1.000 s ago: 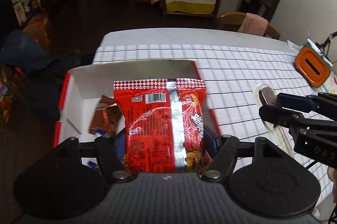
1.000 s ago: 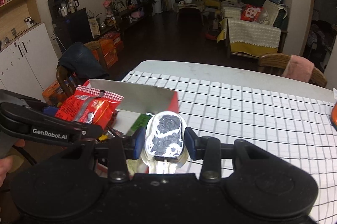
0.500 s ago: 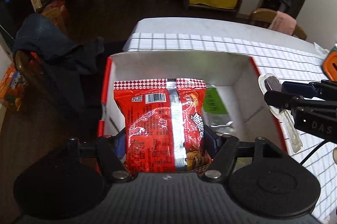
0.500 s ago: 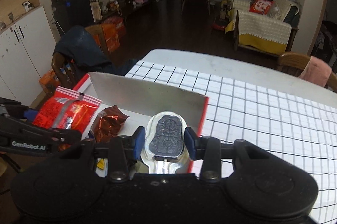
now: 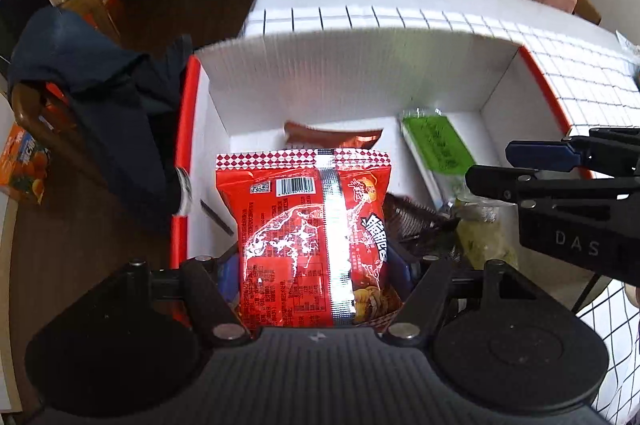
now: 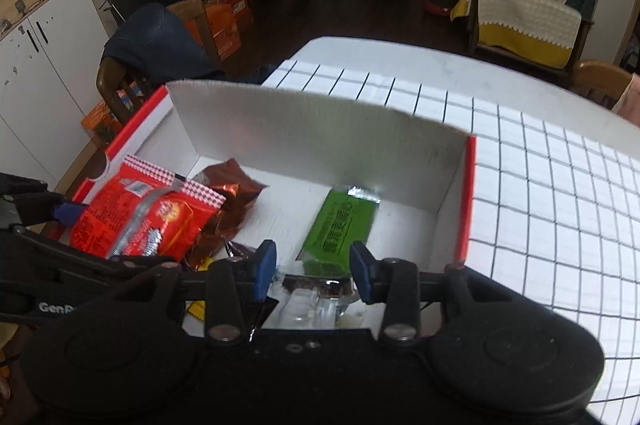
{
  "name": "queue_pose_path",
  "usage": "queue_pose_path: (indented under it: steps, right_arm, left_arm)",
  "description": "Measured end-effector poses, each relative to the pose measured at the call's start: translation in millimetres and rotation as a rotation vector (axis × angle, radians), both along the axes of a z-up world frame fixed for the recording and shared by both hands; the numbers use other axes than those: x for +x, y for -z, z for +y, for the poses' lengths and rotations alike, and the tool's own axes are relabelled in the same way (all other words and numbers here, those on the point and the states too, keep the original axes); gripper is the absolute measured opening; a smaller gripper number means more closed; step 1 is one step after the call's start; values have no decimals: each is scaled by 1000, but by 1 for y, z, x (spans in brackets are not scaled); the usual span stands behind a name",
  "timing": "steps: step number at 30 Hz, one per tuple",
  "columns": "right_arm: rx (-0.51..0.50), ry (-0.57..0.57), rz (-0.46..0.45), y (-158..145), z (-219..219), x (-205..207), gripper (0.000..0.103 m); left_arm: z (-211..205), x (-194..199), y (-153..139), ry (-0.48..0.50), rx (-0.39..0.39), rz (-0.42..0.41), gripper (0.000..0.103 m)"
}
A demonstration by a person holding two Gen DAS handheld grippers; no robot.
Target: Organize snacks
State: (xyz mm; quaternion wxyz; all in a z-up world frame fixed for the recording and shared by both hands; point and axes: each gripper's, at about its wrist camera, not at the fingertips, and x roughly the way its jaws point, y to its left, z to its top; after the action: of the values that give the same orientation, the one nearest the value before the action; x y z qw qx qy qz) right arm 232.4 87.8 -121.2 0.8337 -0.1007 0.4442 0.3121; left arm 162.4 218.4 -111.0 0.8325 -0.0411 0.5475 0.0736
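My left gripper (image 5: 316, 277) is shut on a red snack packet (image 5: 308, 237) and holds it over the white box with red rims (image 5: 352, 81). The packet also shows in the right wrist view (image 6: 136, 217). My right gripper (image 6: 312, 265) is open over the box (image 6: 320, 137); a clear packet with a dark snack (image 6: 316, 297) lies on the box floor just below its fingers. A green packet (image 6: 340, 225) and a brown foil packet (image 6: 232, 201) lie in the box. The right gripper shows in the left wrist view (image 5: 560, 169).
The box sits at the left end of a table with a checked cloth (image 6: 540, 185). A chair with a dark jacket (image 6: 160, 41) stands just left of the table. Orange cartons (image 5: 24, 165) sit on the floor.
Both grippers have moved forward and down over the box. My right gripper has opened and let go of the clear packet, which now lies in the box. The left still holds the red packet.
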Motion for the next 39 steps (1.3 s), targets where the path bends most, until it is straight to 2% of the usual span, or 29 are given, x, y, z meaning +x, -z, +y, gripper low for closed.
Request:
queue_pose_path:
  steps: [1, 3, 7, 15, 21, 24, 29, 34, 39]
  right_arm:
    - [0, 2, 6, 1, -1, 0, 38]
    - [1, -2, 23, 4, -1, -1, 27]
    - [-7, -5, 37, 10, 0, -4, 30]
    - [27, 2, 56, 4, -10, -12, 37]
    - [86, 25, 38, -14, -24, -24, 49]
    - [113, 28, 19, -26, -30, -33, 57]
    - [153, 28, -18, -47, -40, -45, 67]
    - [192, 29, -61, -65, -49, -59, 83]
    - [215, 34, -113, -79, -56, -75, 89]
  left_arm:
    - [-1, 0, 3, 2, 0, 5, 70]
    - [-3, 0, 6, 7, -6, 14, 70]
    - [-4, 1, 14, 6, -11, 32, 70]
    - [-4, -6, 12, -13, -23, 6, 71]
    - [-4, -19, -7, -20, -25, -62, 71]
    - [-7, -28, -20, -20, -15, -114, 77]
    - [-12, -41, -43, -19, -1, -187, 78]
    - [-15, -58, -60, -38, 11, -264, 81]
    - [-18, -74, -75, -34, 2, -319, 85]
